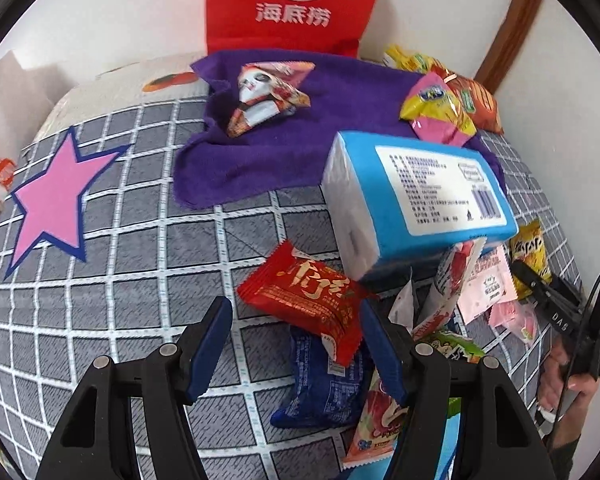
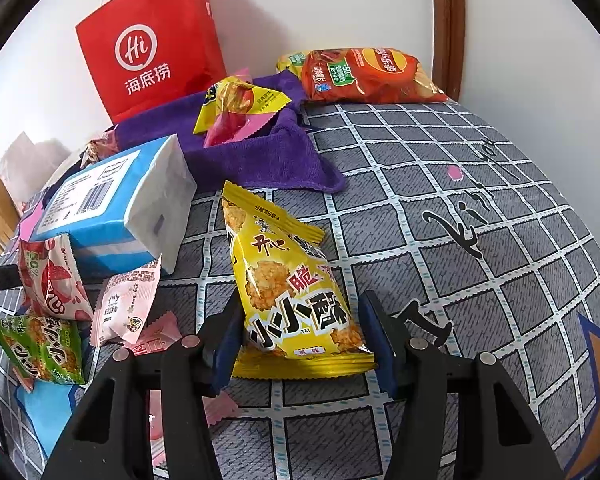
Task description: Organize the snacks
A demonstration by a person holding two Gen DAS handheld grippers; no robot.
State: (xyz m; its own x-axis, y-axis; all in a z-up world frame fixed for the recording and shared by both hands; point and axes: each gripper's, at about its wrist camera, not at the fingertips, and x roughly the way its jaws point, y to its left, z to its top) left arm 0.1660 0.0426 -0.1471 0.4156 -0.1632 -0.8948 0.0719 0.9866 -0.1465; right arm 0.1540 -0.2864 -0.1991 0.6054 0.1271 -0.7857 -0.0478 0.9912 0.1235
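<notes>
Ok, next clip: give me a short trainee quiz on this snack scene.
1. True or false: the red paper bag stands against the wall behind the purple towel.
2. Which item lies between the fingers of the right claw? A: a blue packet. B: the yellow snack packet. C: an orange chip bag.
3. What colour is the snack packet lying just ahead of the left claw?

Key: 1 true; 2 B; 3 red: the red packet.
</notes>
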